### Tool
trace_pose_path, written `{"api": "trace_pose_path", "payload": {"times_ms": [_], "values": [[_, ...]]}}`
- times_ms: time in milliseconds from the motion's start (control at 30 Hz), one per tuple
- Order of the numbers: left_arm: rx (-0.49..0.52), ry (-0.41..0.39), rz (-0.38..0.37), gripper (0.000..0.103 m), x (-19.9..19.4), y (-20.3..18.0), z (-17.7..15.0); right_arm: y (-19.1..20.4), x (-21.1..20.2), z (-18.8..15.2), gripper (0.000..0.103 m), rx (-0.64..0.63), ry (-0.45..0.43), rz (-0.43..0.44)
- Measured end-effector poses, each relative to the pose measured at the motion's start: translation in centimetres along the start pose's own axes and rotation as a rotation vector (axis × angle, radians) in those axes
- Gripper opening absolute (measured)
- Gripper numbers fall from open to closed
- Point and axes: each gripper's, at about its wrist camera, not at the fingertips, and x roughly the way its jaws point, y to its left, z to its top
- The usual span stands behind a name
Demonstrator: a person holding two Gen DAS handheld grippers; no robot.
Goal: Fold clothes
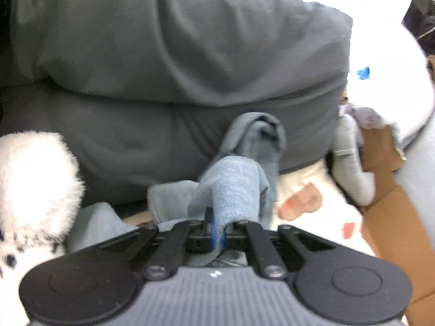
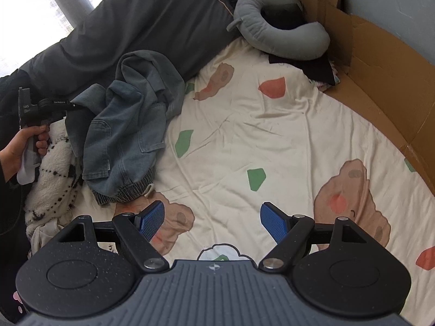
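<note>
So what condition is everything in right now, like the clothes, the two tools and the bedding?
Left tool: shut on the denim garment.
Right tool: open, holding nothing, above the bedsheet.
Denim garment: crumpled, unfolded, one part pulled up by the left tool.
Patterned bedsheet: spread out, lightly wrinkled.
Grey U-shaped pillow: lying near the cardboard.
Dark grey duvet: bunched along the bed edge.
White fleece blanket: crumpled beside the garment.

My bed (image 2: 272, 141) — cream sheet with pink, green and tan shapes. On it lie a crumpled denim garment (image 2: 127, 125), a dark grey pillow (image 2: 141, 27), a grey curved cushion (image 2: 282, 38) and a white fleece blanket (image 2: 51, 179) — cardboard (image 2: 380, 81) along one edge.
</note>
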Motion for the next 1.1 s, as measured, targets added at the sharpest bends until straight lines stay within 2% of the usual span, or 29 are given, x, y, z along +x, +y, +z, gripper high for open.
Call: {"api": "trace_pose_path", "payload": {"times_ms": [400,533,800,1100], "values": [[0.046,0.017,-0.218,0.003,-3.7,-8.4,-3.6,-0.9,-1.4,-0.9,0.082,-0.002,0.004,0.008],[0.064,0.056,-0.273,0.003,-3.9,-11.1,-5.9,-1.2,-2.1,-1.0,0.082,0.013,-0.017,0.01],[0.097,0.147,-0.341,0.003,-3.2,-15.5,-11.5,-1.8,-3.5,-1.5,0.082,0.013,-0.03,0.018],[0.126,0.247,-0.401,0.003,-3.0,-18.5,-16.6,-2.6,-4.5,-1.9,0.082,0.034,-0.04,0.024]]}}
